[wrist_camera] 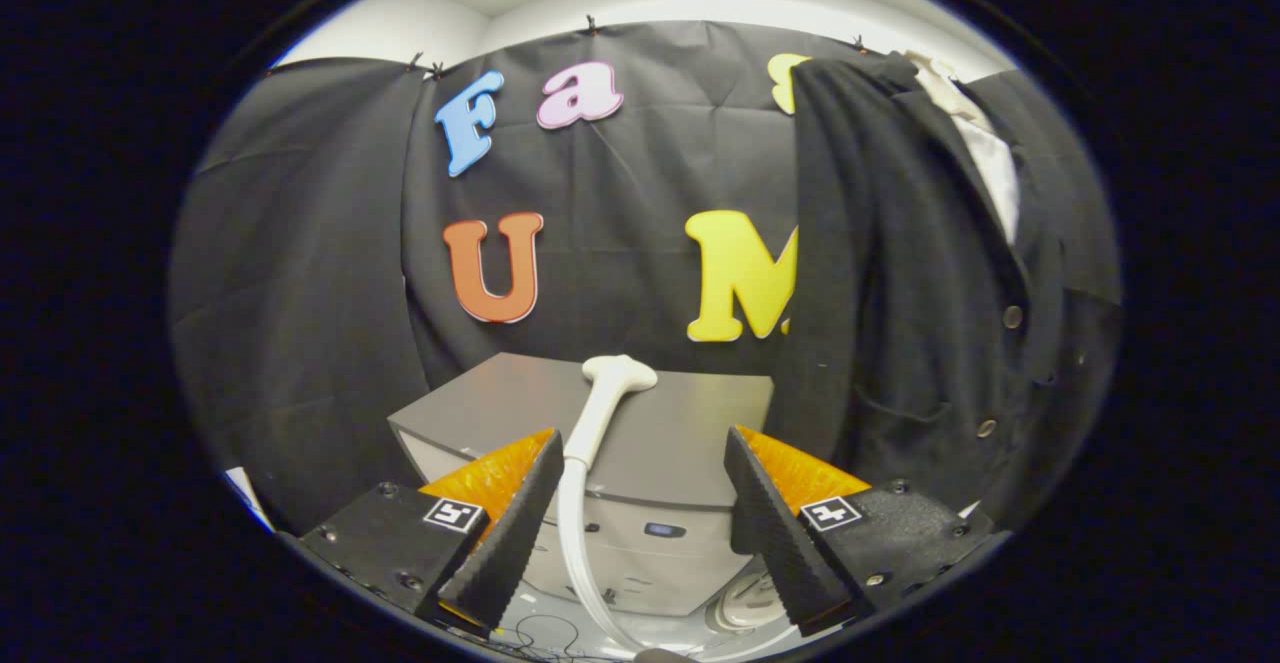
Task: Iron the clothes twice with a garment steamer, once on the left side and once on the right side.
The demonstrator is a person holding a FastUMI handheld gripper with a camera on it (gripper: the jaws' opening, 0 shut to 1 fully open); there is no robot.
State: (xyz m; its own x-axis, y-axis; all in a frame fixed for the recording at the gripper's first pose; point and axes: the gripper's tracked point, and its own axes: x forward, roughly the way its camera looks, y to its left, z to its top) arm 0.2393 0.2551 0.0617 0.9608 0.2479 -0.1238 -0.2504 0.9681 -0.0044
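A white garment steamer head [612,393] lies on top of a grey box [690,433], its white hose [572,543] running down the box's front. A dark buttoned jacket [930,293] hangs to the right over a white collar, in front of the black cloth wall. My gripper [640,498] stands open, its two fingers wide apart. The steamer's handle passes just inside the left finger [515,523], and the head lies beyond the fingertips. Nothing is pressed between the fingers.
The grey box carries a small blue button [663,530] on its front. A round white part [750,598] sits low beside the right finger. Black cloth [300,293] closes the booth behind and to the left.
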